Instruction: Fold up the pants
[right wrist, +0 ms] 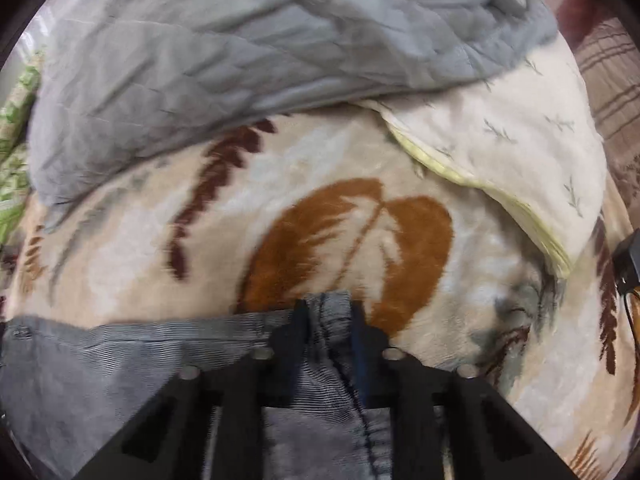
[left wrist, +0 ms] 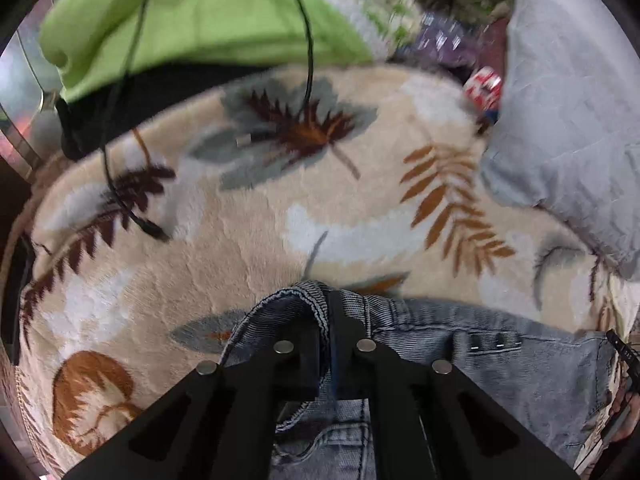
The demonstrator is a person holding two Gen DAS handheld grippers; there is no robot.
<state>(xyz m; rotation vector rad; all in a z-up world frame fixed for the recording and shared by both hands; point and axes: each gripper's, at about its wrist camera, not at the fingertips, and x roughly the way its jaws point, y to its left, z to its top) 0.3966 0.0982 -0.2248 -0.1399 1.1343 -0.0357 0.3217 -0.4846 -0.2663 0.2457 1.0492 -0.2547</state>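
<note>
Grey-blue denim pants [left wrist: 500,364] lie on a beige leaf-patterned blanket [left wrist: 224,240]. In the left wrist view my left gripper [left wrist: 326,308] is shut on the waistband's left corner, which bunches up between the fingers. The waistband runs to the right with belt loops showing. In the right wrist view my right gripper [right wrist: 330,308] is shut on the other waistband corner of the pants [right wrist: 120,360], with denim pinched between the black fingers. The waistband stretches left from it. The legs of the pants are hidden below both views.
A grey quilt [left wrist: 568,120] [right wrist: 240,48] lies at the back of the blanket. A green cloth [left wrist: 192,16] and black cables [left wrist: 308,60] lie at the far left. A cream pillow [right wrist: 520,152] sits at the right in the right wrist view.
</note>
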